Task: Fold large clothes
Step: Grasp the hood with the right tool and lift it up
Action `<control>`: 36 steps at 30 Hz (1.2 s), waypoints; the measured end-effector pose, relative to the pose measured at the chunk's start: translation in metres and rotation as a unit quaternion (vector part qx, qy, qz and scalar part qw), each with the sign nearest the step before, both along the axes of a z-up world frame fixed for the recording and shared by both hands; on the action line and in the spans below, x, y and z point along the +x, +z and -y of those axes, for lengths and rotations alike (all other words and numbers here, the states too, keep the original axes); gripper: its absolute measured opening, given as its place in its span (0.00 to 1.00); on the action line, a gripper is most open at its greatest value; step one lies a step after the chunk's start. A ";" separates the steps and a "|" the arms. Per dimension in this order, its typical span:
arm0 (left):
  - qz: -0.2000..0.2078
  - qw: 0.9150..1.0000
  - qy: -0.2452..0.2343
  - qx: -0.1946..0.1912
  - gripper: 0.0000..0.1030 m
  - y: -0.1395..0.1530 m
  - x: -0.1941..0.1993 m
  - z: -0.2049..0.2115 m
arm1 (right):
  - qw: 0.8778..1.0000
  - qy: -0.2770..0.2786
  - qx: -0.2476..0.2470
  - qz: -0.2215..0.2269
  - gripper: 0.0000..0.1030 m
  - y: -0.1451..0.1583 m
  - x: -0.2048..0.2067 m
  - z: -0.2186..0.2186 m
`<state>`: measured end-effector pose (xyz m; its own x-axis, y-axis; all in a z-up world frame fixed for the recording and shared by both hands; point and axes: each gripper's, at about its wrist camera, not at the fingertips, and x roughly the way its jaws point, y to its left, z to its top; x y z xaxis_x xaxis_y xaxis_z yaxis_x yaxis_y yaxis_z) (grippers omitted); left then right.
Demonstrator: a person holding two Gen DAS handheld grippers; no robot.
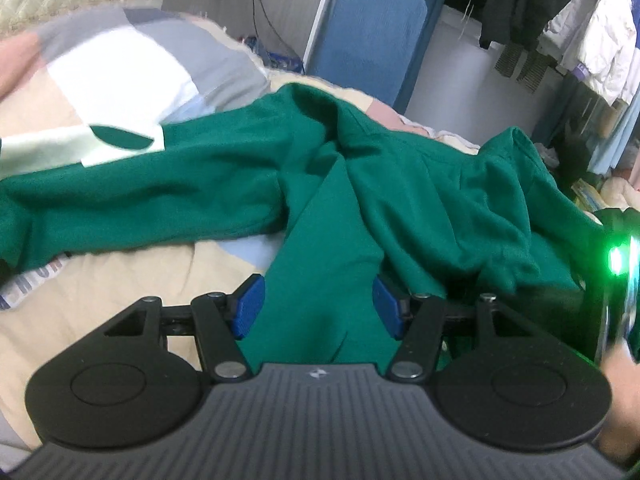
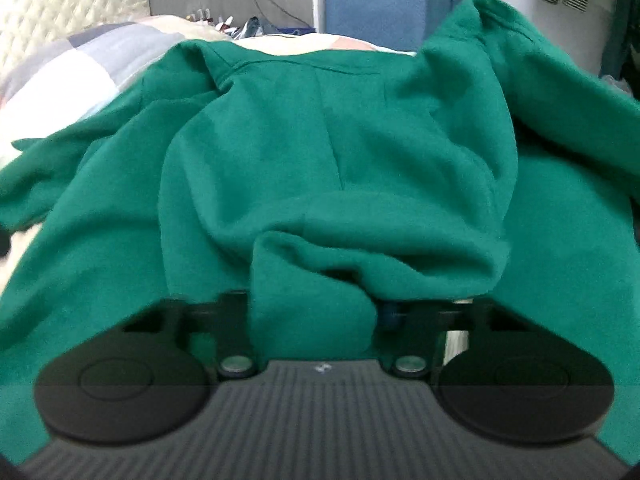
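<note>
A large green garment (image 1: 400,184) lies rumpled across the bed (image 1: 120,300), one sleeve stretching to the left past a pale patch with a green oval (image 1: 80,144). My left gripper (image 1: 318,308) has its blue pads (image 1: 250,306) on either side of a strip of the green cloth that fills the gap and runs taut away from it. In the right wrist view the green garment (image 2: 320,140) fills most of the frame. A thick bunch of it sits in my right gripper (image 2: 314,312), whose fingers are mostly hidden by folds. The other gripper's green light (image 1: 616,260) and a hand (image 1: 620,400) show at the right edge.
A patchwork quilt (image 1: 120,64) covers the bed. Beyond the far side stand a blue padded board (image 1: 372,32), a white appliance (image 1: 460,80) and hanging clothes (image 1: 580,20). A quilted headboard (image 2: 60,8) is at the left, with a cable on the grey wall (image 1: 260,8).
</note>
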<state>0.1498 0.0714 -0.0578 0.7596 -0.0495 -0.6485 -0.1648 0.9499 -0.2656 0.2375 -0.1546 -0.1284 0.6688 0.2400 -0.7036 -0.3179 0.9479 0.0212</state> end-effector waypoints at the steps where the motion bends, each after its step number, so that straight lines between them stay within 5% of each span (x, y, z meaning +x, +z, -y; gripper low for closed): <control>1: -0.006 1.000 -0.007 -0.019 0.63 -0.003 0.003 -0.006 | 1.000 0.000 -0.009 0.000 0.27 0.009 0.010 -0.003; 10: -0.003 0.999 0.017 -0.040 0.63 -0.011 0.026 -0.037 | 0.993 -0.022 -0.028 0.112 0.23 0.141 0.155 -0.041; 15: 0.003 0.999 0.024 -0.044 0.63 -0.027 0.053 -0.047 | 0.980 -0.040 -0.040 0.191 0.23 0.187 0.236 -0.062; 17: -0.010 0.996 0.016 -0.084 0.63 -0.040 0.069 -0.055 | 0.975 -0.050 -0.039 0.214 0.24 0.194 0.266 -0.069; 23: -0.021 0.996 0.008 -0.088 0.63 -0.064 0.105 -0.062 | 0.963 -0.085 -0.058 0.248 0.26 0.178 0.343 -0.082; 32: 0.009 0.994 0.013 -0.111 0.68 -0.079 0.121 -0.063 | 0.978 -0.091 -0.051 0.180 0.33 0.096 0.397 -0.071; 34: 0.012 0.995 0.011 -0.097 0.69 -0.079 0.120 -0.057 | 0.981 -0.105 -0.015 0.164 0.48 0.091 0.396 -0.061; 36: 0.011 0.995 0.011 -0.096 0.69 -0.078 0.121 -0.058 | 0.982 -0.095 0.010 0.161 0.82 0.088 0.387 -0.054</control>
<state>0.2713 0.1293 -0.1360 0.7761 -0.1546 -0.6113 -0.1761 0.8777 -0.4457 0.6246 -0.1010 -0.0401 0.8899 0.1016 -0.4448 -0.1294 0.9911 -0.0327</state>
